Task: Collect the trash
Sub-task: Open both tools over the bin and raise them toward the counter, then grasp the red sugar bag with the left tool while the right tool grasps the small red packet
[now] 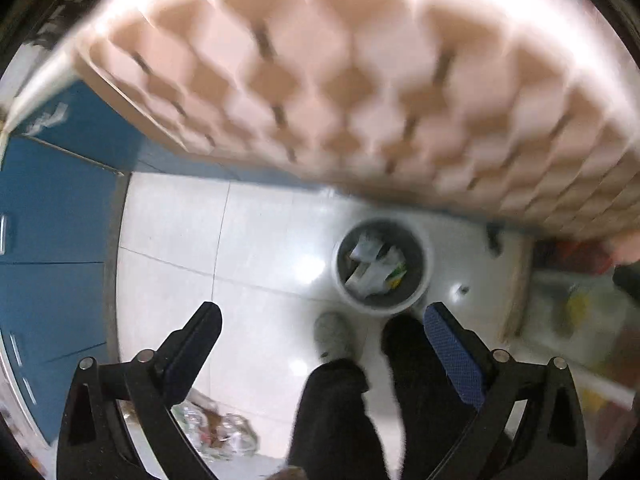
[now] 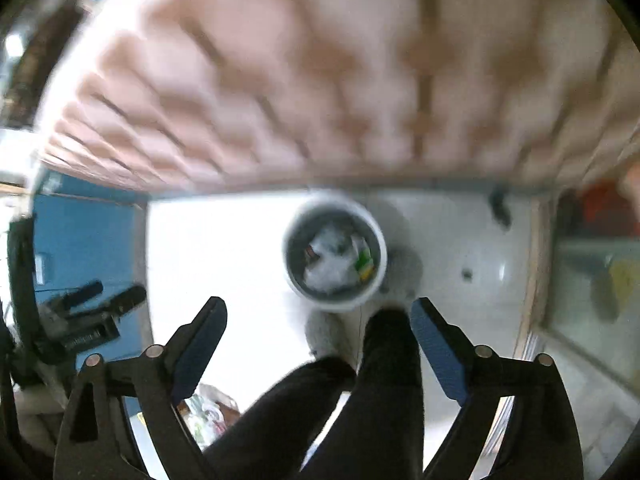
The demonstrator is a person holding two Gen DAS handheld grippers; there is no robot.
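A round white trash bin (image 1: 384, 266) with a grey inside stands on the white tiled floor and holds crumpled paper and wrappers (image 1: 374, 268). It also shows in the right wrist view (image 2: 335, 250). My left gripper (image 1: 322, 314) is open and empty, high above the floor, with the bin just beyond its right finger. My right gripper (image 2: 318, 312) is open and empty above the bin's near rim. The left gripper also appears at the left of the right wrist view (image 2: 108, 298). Both views are blurred.
A table with a pink and tan checked cloth (image 1: 340, 80) fills the top. Blue cabinets (image 1: 52, 220) stand at the left. The person's dark legs (image 1: 360, 400) and a grey shoe (image 1: 332, 334) are below. A clear bag of rubbish (image 1: 216, 428) lies on the floor. Cluttered shelving (image 1: 576, 304) is at the right.
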